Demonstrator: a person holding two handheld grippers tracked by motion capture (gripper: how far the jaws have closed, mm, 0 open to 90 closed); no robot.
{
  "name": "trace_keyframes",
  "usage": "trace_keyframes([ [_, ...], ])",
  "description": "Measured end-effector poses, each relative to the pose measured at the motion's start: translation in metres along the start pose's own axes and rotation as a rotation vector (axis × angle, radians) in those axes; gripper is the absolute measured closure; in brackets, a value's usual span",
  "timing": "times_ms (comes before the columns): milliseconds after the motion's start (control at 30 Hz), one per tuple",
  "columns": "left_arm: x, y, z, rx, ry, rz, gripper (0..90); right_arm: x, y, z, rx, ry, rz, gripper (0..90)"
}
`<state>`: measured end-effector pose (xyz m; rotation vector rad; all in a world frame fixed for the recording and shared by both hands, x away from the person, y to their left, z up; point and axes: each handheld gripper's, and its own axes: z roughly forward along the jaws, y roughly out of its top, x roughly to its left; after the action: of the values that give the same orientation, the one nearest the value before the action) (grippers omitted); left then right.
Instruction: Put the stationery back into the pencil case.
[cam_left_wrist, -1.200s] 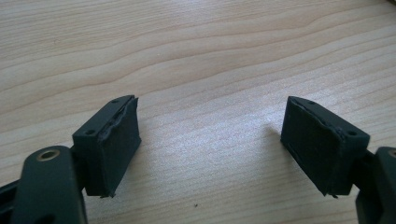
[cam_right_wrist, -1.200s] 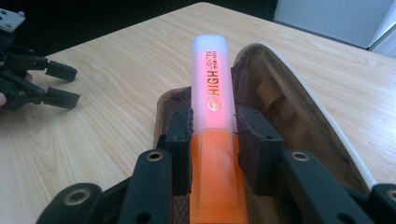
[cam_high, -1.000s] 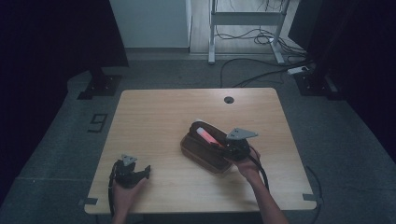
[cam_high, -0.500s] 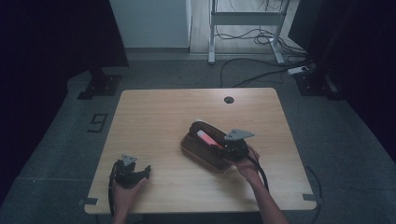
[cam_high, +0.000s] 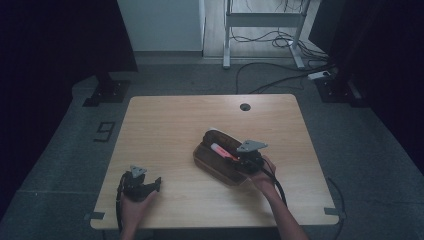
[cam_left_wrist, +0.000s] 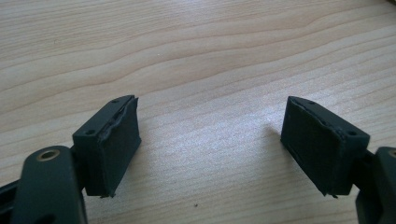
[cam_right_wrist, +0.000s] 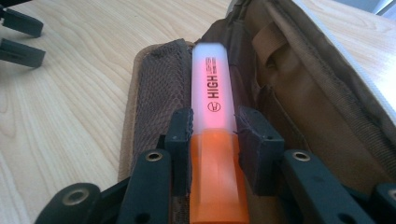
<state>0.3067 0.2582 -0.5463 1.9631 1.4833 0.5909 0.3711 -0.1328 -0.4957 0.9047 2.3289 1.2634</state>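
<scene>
An open brown pencil case (cam_high: 210, 162) lies on the wooden table (cam_high: 165, 130), right of centre. My right gripper (cam_high: 240, 159) is at the case's near right end, shut on an orange-and-pink highlighter (cam_high: 223, 151). In the right gripper view, the highlighter (cam_right_wrist: 212, 93) marked "HIGH" points away along the case's inside (cam_right_wrist: 299, 93), next to a mesh pocket (cam_right_wrist: 159, 93), with my right gripper (cam_right_wrist: 214, 135) pinching it near its orange cap. My left gripper (cam_high: 154, 184) rests at the front left corner, open. Bare wood shows between the pads of my left gripper (cam_left_wrist: 210, 140).
A round cable hole (cam_high: 244, 106) sits near the table's far edge. The left gripper's jaws (cam_right_wrist: 18, 37) show far off in the right gripper view. Beyond the table are floor cables (cam_high: 260, 80) and a desk frame (cam_high: 227, 35).
My right gripper has crept a little to the left over the case, still holding the highlighter. The left gripper has stayed put.
</scene>
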Motion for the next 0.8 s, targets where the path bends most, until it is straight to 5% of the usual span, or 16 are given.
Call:
trace_keyframes([
  [100,0.0,0.0,0.0,0.0,0.0,0.0,19.4,0.001,0.0,0.0,-0.022,-0.001,-0.008,56.7],
  [300,0.0,0.0,0.0,0.0,0.0,0.0,19.4,0.005,0.002,-0.004,-0.047,-0.002,-0.016,54.3],
  [800,0.0,0.0,0.0,0.0,0.0,0.0,19.4,0.004,0.005,-0.014,-0.133,0.029,0.056,40.4],
])
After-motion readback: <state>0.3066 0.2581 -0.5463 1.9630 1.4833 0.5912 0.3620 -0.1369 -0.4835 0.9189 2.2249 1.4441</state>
